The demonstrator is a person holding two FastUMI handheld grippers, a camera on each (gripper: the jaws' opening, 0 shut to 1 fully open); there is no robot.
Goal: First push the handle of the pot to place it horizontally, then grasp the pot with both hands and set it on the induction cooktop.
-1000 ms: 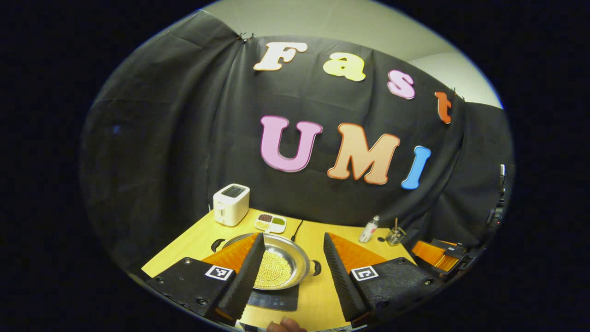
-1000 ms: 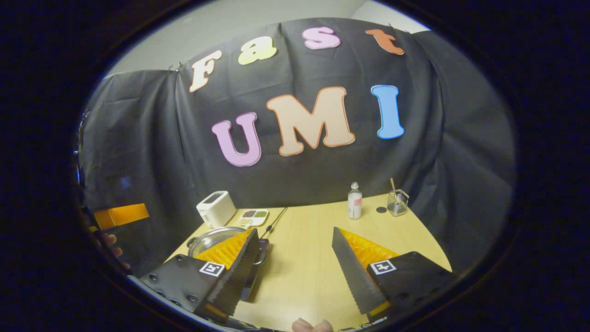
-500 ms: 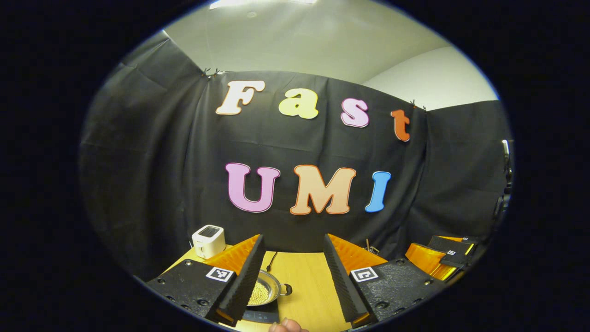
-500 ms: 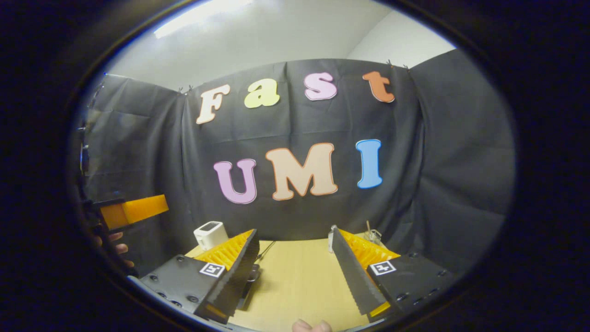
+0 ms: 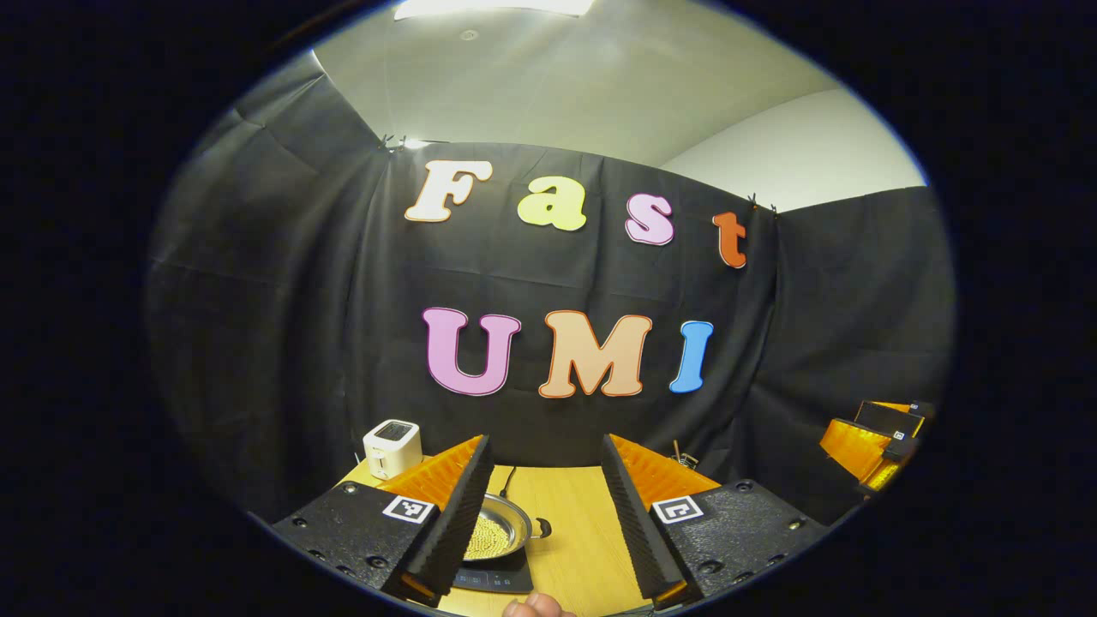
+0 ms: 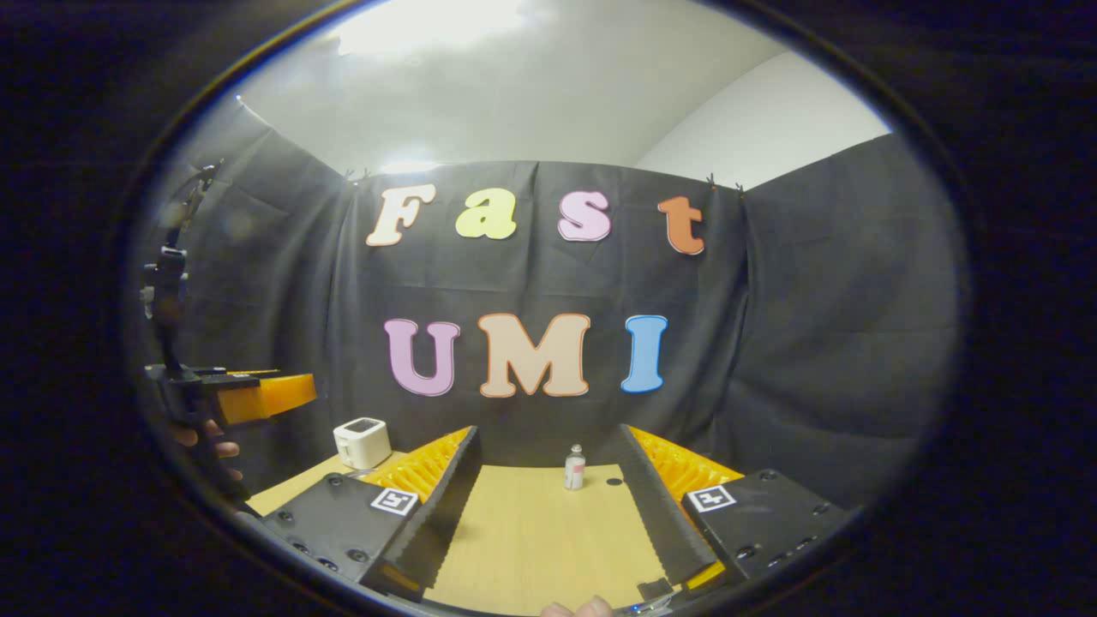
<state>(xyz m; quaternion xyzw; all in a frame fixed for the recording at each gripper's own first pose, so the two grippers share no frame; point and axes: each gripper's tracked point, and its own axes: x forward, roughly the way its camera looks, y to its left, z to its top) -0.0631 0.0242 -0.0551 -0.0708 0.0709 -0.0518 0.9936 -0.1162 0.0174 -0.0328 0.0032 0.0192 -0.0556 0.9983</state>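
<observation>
The pot (image 5: 495, 536) sits on the induction cooktop (image 5: 493, 579), its handle (image 5: 540, 531) out sideways — looks done! Above it the left gripper (image 5: 545, 506) hangs wide apart, empty; right gripper (image 6: 548, 501), off the cooktop's side, likewise spread.

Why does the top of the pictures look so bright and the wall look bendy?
In the right gripper view a ceiling light glares white and washes out the ceiling; in the left gripper view a ceiling lamp glows at the top edge. Both views come through a fisheye lens, so the table edge and cloth curve. The pot looks sharp, not blurred.
</observation>
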